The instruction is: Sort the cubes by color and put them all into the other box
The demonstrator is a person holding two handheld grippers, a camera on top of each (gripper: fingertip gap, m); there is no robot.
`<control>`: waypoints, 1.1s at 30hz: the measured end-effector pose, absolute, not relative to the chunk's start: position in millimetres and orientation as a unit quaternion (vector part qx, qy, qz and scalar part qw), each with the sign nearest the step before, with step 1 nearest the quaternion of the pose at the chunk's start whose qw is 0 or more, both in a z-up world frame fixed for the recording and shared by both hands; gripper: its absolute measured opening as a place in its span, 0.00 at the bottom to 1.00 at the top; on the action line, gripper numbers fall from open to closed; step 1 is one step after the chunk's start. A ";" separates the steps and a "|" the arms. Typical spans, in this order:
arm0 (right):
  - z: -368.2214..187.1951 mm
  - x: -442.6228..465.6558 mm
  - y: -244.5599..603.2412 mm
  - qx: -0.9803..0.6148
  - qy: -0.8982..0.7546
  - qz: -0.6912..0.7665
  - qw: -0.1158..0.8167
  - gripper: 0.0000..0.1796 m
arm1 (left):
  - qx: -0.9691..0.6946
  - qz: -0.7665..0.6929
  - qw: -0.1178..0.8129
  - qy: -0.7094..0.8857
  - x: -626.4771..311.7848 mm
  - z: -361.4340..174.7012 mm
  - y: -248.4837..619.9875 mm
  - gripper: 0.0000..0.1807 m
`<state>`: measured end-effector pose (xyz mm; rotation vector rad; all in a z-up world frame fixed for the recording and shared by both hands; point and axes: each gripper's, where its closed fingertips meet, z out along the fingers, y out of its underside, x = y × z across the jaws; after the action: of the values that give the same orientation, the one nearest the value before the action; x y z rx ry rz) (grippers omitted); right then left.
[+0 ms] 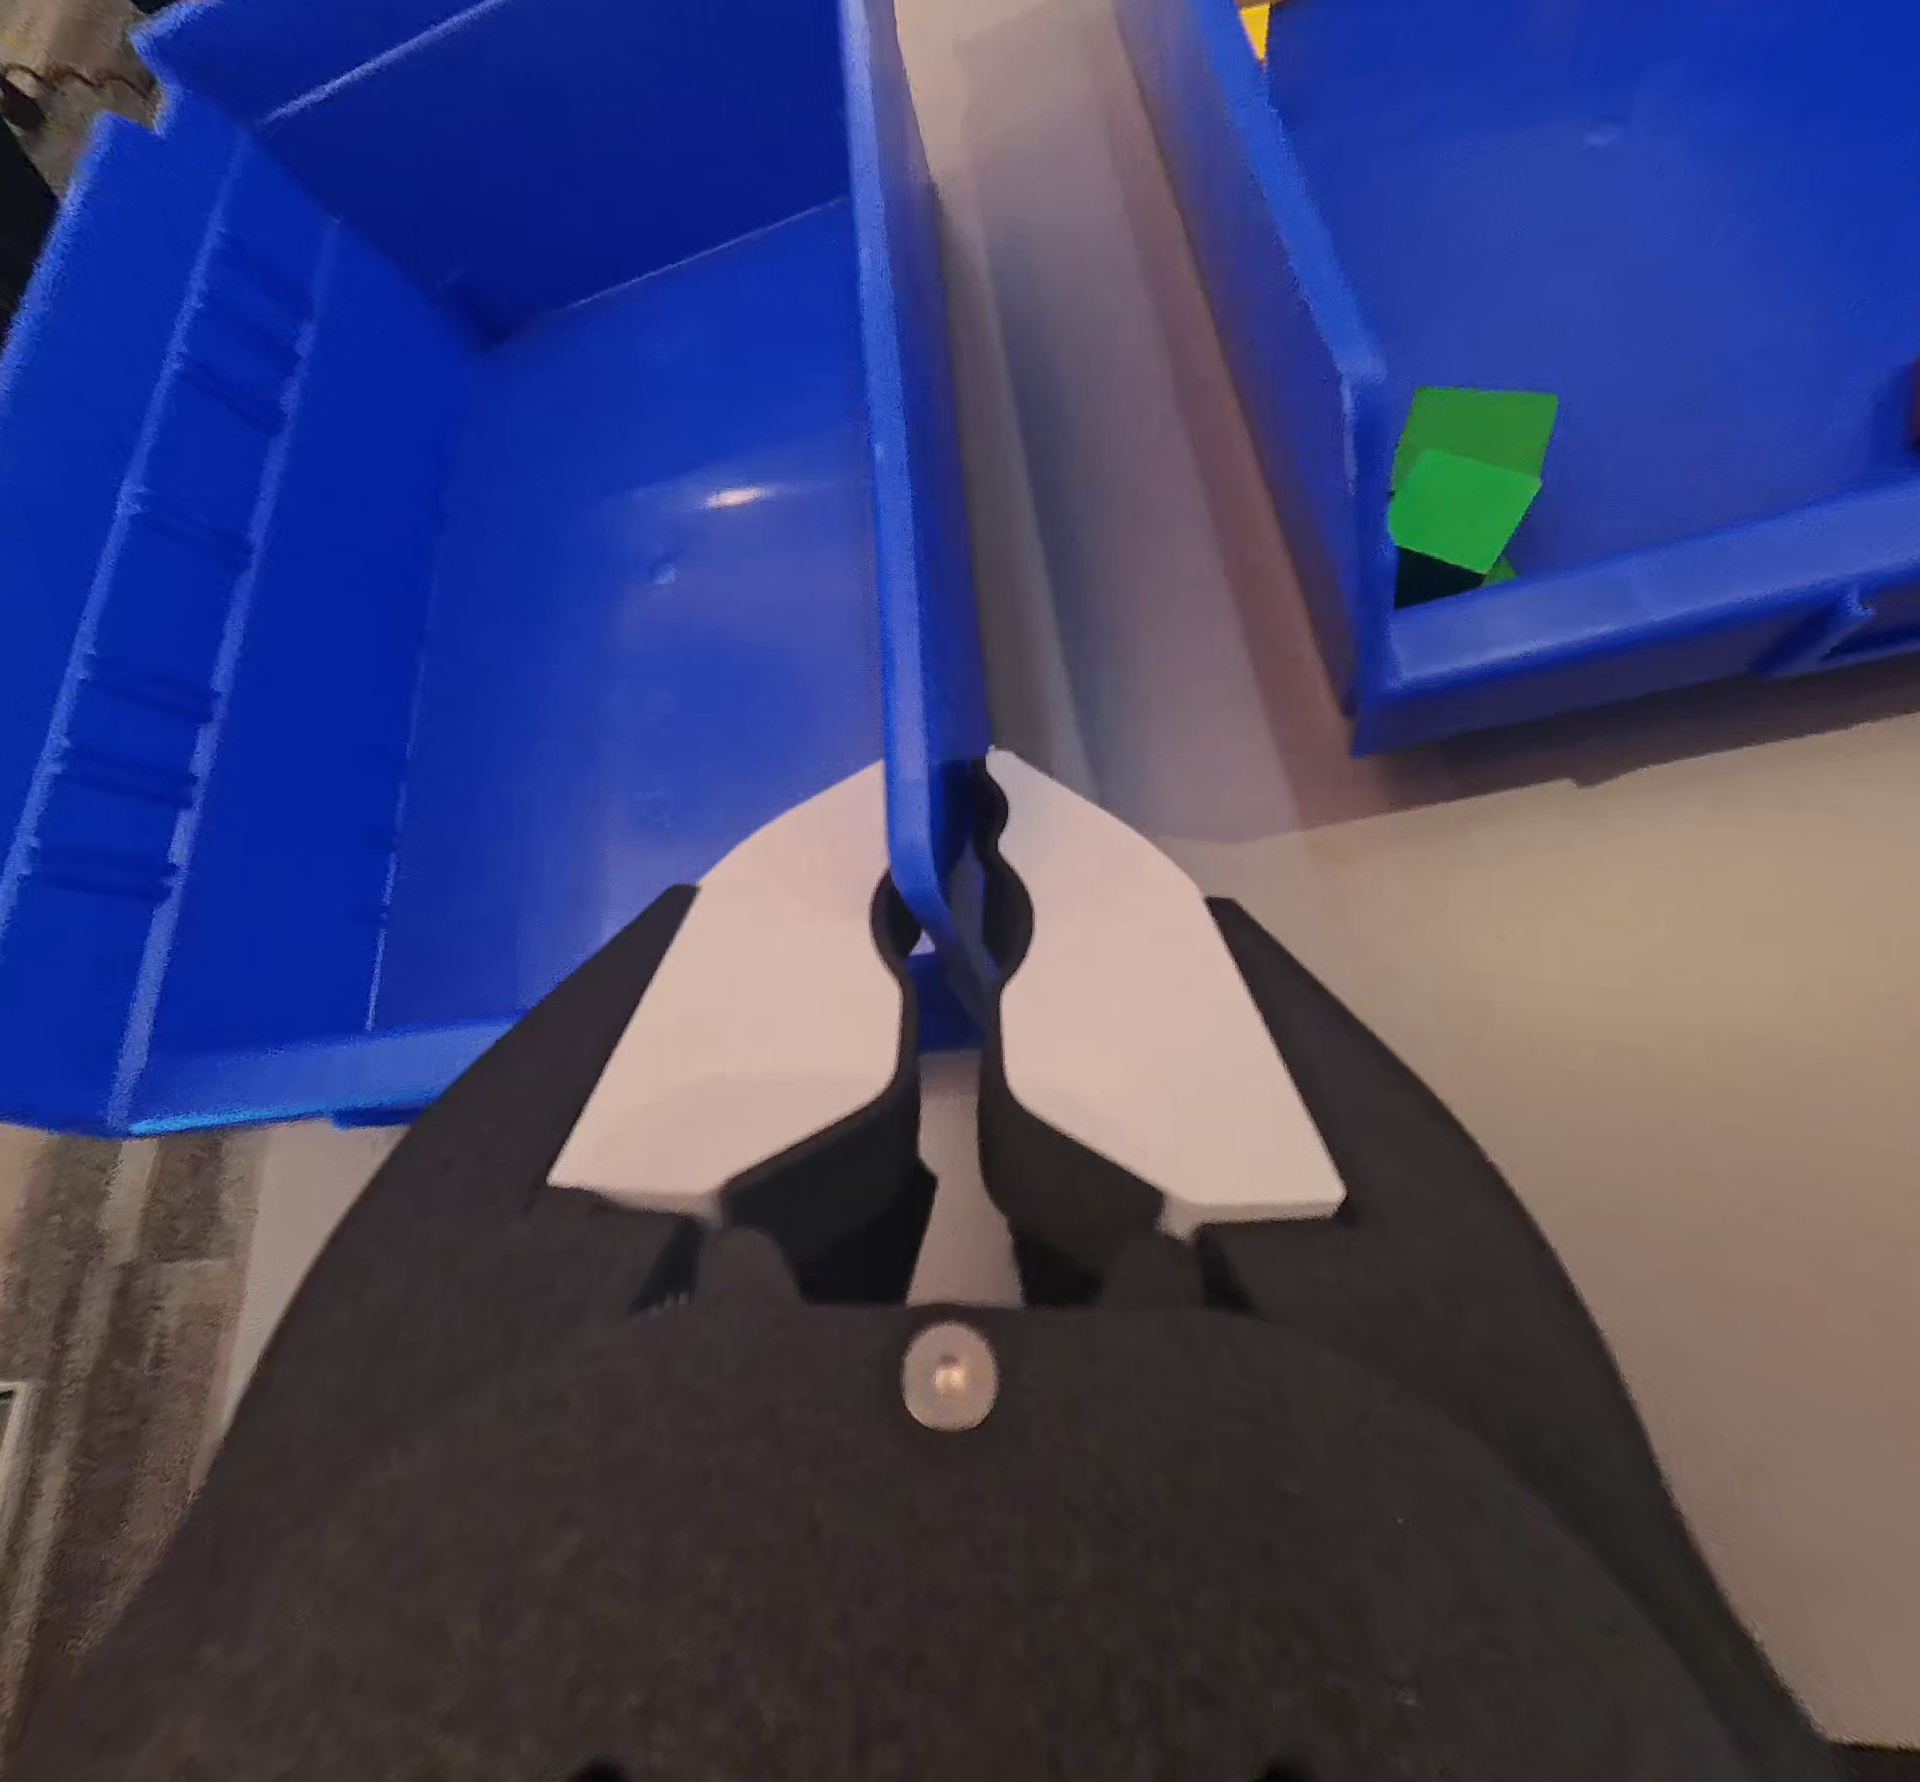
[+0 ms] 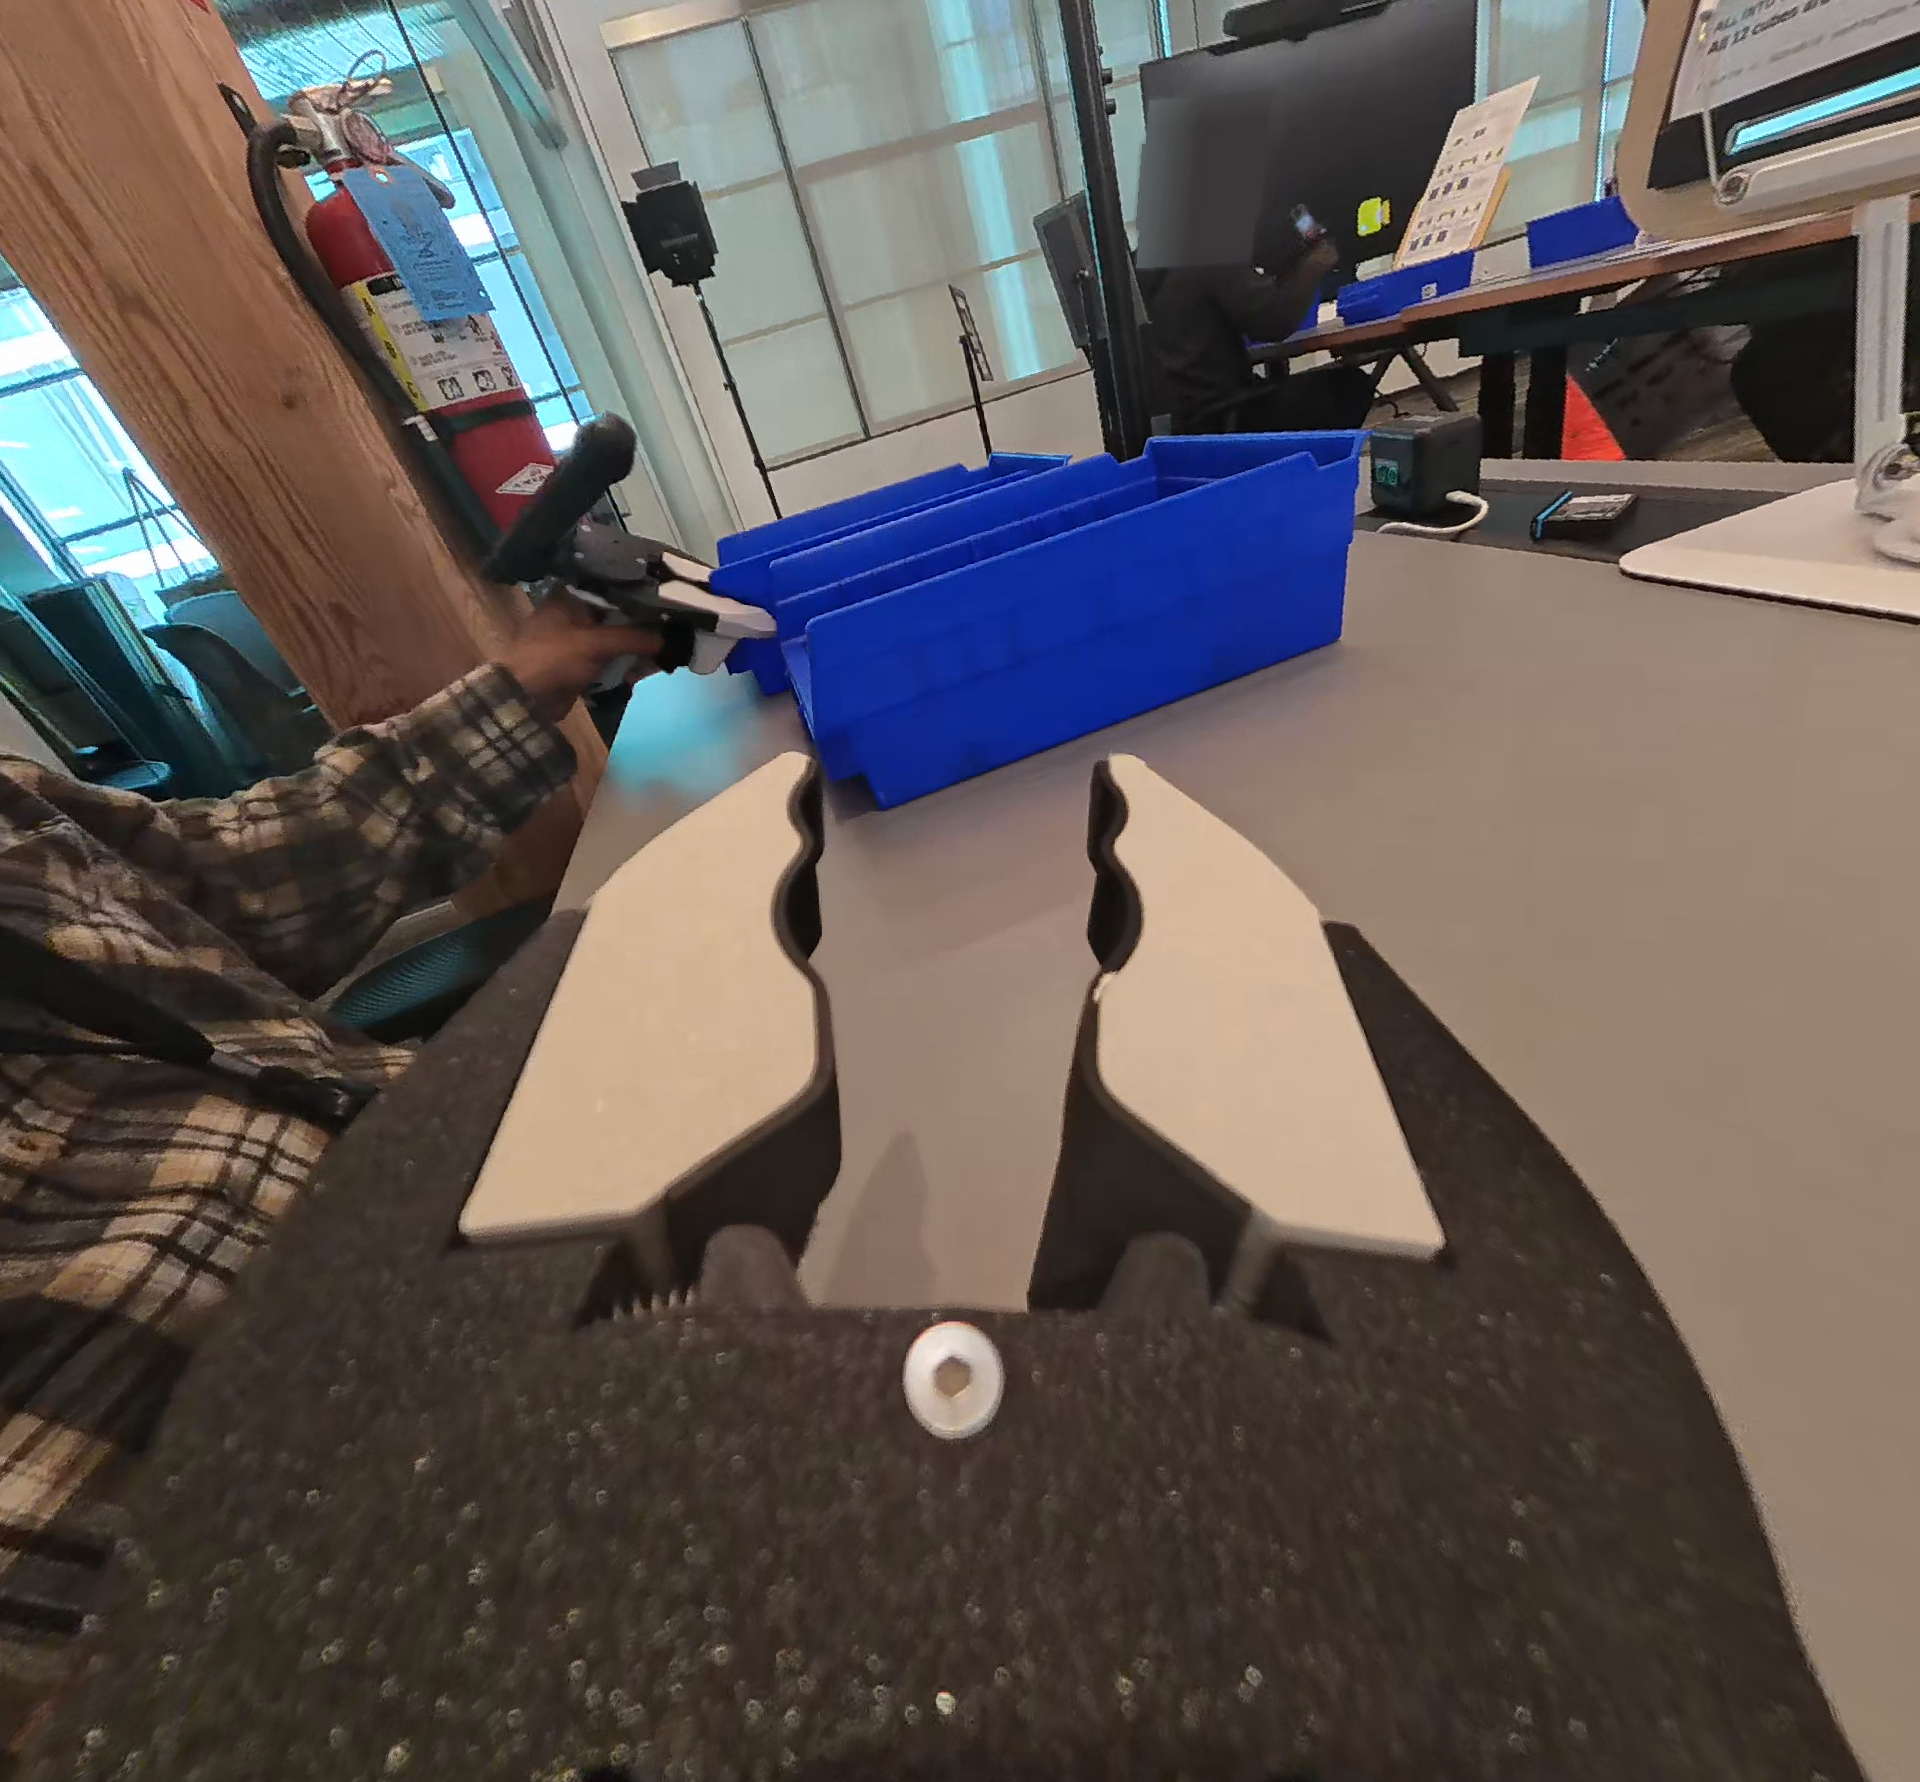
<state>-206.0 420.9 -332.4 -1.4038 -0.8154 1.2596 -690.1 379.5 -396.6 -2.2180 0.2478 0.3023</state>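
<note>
My left gripper (image 1: 940, 859) is clamped on the side wall of the empty blue bin (image 1: 582, 506), whose whole floor lies free to reach into. Only a narrow strip of grey table (image 1: 1039, 444) separates it from the second bin (image 1: 1621, 257), where green cubes (image 1: 1465, 485) crowd the near corner. My right gripper (image 2: 954, 828) gapes over bare tabletop, that bin's end wall just ahead.

Office interior, daylit: grey table (image 2: 1507, 797) seen beside wooden column (image 2: 156, 330), w/ red fire extinguisher (image 2: 436, 330) mounted on it. Frosted glass partitions (image 2: 883, 226) and dark monitor (image 2: 1309, 143) visible at rear; desks (image 2: 1621, 278) at right.
</note>
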 end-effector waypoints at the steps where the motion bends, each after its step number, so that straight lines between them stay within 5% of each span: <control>1: -332.2 -205.7 420.7 -0.584 -0.338 0.526 0.517 0.27 | -0.892 0.113 0.427 0.092 -691.5 -396.1 379.8 0.03; 22: -330.1 -201.3 421.6 -0.576 -0.317 0.562 0.502 0.22 | -0.867 0.167 0.462 0.080 -723.9 -330.8 386.4 0.04; 33: -319.9 -190.0 416.7 -0.567 -0.308 0.565 0.514 0.20 | -0.817 0.227 0.500 0.178 -680.9 -234.8 393.7 0.05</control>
<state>-190.0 416.7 -319.9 -1.3629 -0.7397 1.3581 -680.9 393.7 -234.8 -1.9752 0.4305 0.5491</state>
